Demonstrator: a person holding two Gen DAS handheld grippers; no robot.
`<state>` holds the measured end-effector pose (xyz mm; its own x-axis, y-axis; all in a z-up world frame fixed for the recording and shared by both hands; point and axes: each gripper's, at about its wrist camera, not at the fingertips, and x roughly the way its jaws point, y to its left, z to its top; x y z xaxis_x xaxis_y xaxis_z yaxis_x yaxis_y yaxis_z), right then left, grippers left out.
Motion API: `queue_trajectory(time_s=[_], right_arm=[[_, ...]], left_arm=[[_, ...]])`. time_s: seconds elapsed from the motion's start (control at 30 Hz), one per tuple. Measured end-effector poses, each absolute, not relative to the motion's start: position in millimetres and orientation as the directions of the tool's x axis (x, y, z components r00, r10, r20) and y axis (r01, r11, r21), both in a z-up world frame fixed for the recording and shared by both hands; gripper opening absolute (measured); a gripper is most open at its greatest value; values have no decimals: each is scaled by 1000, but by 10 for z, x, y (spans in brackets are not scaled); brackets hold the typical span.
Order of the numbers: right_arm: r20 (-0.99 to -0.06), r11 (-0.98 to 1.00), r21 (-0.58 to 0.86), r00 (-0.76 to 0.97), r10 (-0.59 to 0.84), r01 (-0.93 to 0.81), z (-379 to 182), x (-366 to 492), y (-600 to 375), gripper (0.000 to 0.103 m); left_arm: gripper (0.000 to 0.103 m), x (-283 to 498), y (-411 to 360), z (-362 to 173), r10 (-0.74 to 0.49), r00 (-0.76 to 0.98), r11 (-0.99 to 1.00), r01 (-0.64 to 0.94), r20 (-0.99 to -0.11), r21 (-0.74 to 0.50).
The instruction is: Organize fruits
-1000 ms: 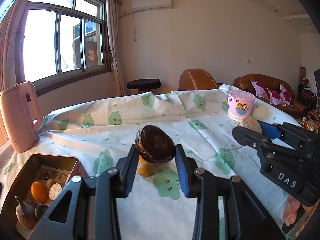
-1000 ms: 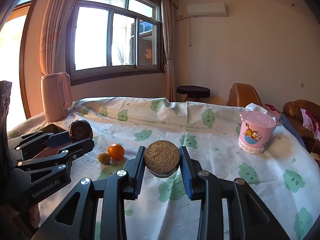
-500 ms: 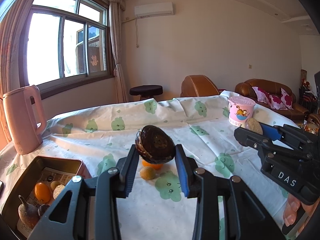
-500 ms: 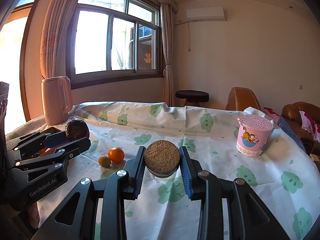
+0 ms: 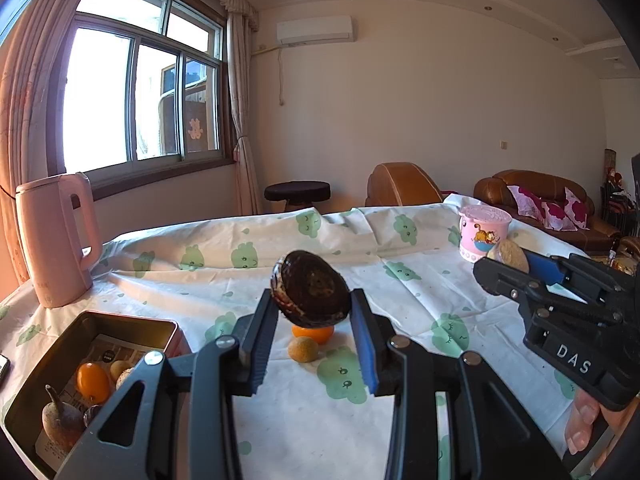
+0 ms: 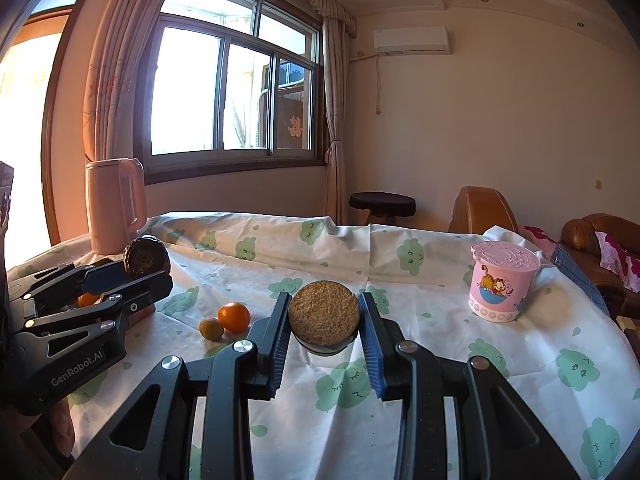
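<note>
step: carry | left gripper (image 5: 312, 312) clamped on dark fruit (image 5: 309, 289), right gripper (image 6: 323, 332) on tan fruit (image 6: 324, 312), both above cloth | next: lower into tin (image 5: 132, 320) at left edge

- Two claws: left claw (image 5: 314, 344), right claw (image 6: 324, 350)
- One dark round fruit (image 5: 310, 290)
- One tan round fruit (image 6: 324, 312)
- One orange (image 6: 234, 316)
- One small greenish fruit (image 6: 211, 328)
- One tin box (image 5: 132, 322)
- One pink cup (image 6: 502, 282)
- One pink kettle (image 5: 56, 240)
</note>
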<state>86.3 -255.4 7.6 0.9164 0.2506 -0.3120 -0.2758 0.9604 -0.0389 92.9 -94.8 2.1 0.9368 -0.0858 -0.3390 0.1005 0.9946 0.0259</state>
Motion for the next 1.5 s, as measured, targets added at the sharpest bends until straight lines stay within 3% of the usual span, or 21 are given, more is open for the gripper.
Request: queue_trajectory(time_s=[0.73,1.5], right_arm=[[-364,919,-41,862,352,-393,178,884,-1994,35],[-422,785,-92,738,526,-613,210,888,-572,35]], left_arm=[[38,689,-435,95,-62,938,998,63,-341,-7],[38,472,948,68,151,910,984,-175,-386,-27]])
